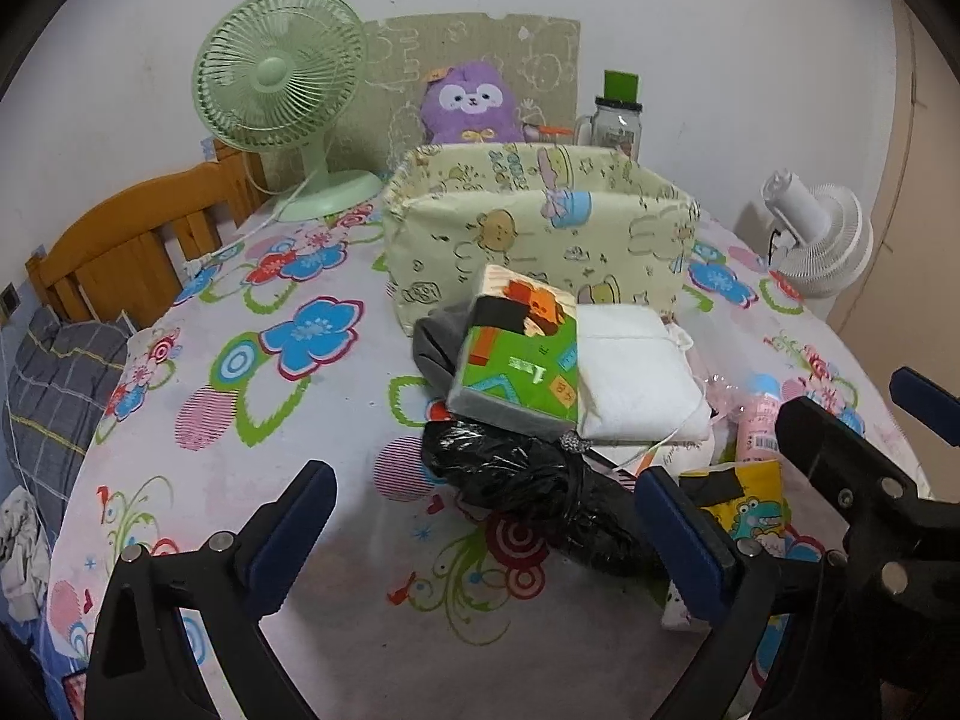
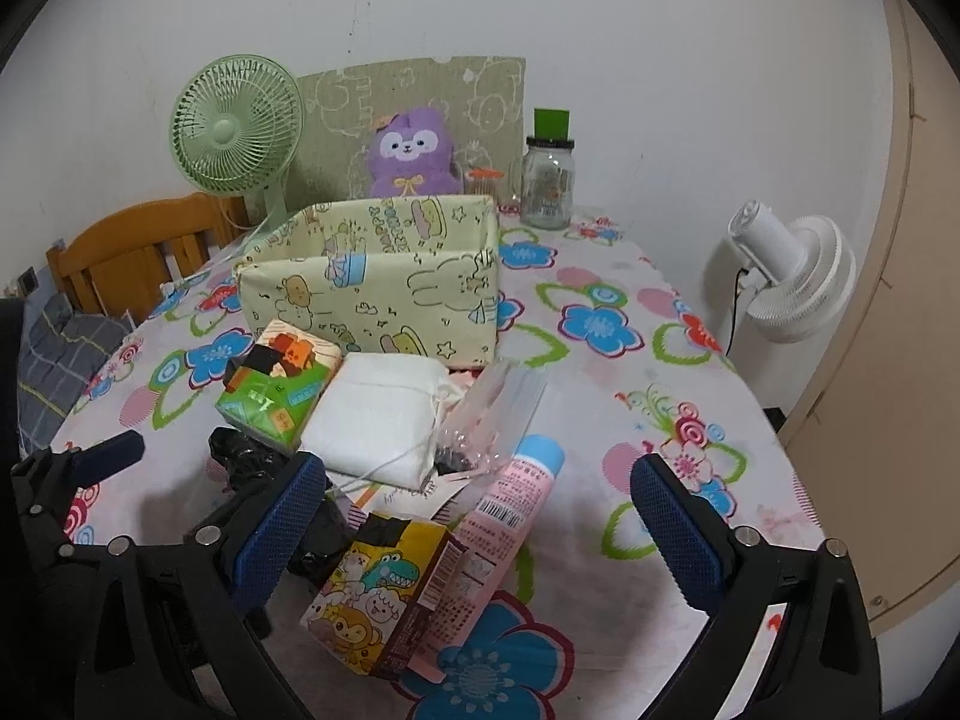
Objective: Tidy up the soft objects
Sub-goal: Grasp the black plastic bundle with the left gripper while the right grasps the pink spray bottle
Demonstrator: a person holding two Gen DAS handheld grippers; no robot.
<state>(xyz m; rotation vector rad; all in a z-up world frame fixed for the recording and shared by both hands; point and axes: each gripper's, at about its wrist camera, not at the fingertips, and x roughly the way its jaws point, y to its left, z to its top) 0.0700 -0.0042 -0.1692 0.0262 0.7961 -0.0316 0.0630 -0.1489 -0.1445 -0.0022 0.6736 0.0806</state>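
Bench lot: fabric bin [image 2: 384,276] standing empty at rear, likely to receive the heap just before it, green tissue pack [image 2: 276,384], white pouch [image 2: 384,414], black bag [image 1: 528,480]; left gripper [image 1: 480,540] and right gripper [image 2: 474,516], jaws wide, holding nothing.

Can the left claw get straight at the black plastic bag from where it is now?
Probably yes. The left claw is open, and the black plastic bag lies just ahead between its fingers, nothing in front; only the green tissue pack overlaps its far edge.
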